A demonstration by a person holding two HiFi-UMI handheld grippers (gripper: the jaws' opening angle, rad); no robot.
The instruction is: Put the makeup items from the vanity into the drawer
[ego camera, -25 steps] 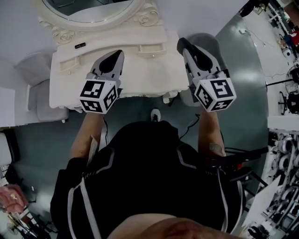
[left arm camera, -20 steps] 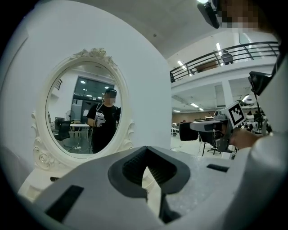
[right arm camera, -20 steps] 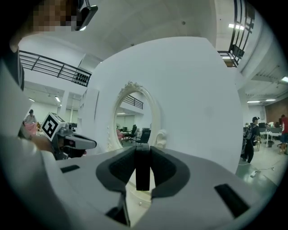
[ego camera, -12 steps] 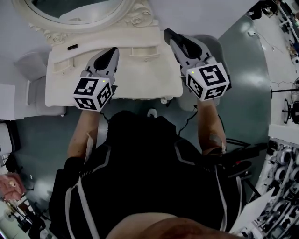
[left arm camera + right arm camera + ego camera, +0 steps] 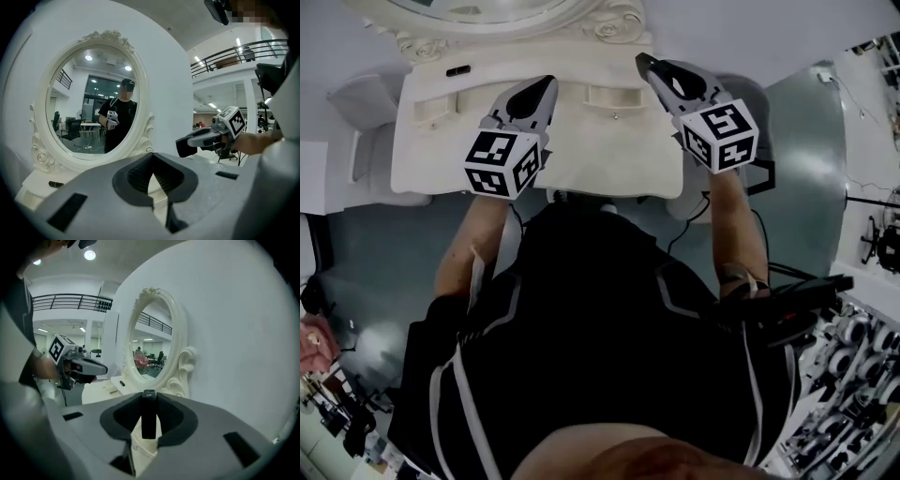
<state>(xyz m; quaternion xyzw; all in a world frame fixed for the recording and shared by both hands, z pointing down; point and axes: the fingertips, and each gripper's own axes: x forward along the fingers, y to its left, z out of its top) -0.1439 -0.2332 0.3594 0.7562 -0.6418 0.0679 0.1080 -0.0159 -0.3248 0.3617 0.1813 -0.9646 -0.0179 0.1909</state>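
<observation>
Pinching a black makeup stick [image 5: 148, 417], right gripper [image 5: 652, 67] holds it upright.

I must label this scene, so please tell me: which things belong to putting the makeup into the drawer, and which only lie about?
Job: black makeup stick held in the right claw; small dark item on the vanity; drawer front.
Lying about: mirror; cluttered equipment at the right.

One vanity [image 5: 609, 155], one oval mirror [image 5: 75, 93], two tools (left tool [image 5: 546, 86], right tool [image 5: 647, 64]), two black makeup sticks [image 5: 457, 70] [image 5: 148, 411].
</observation>
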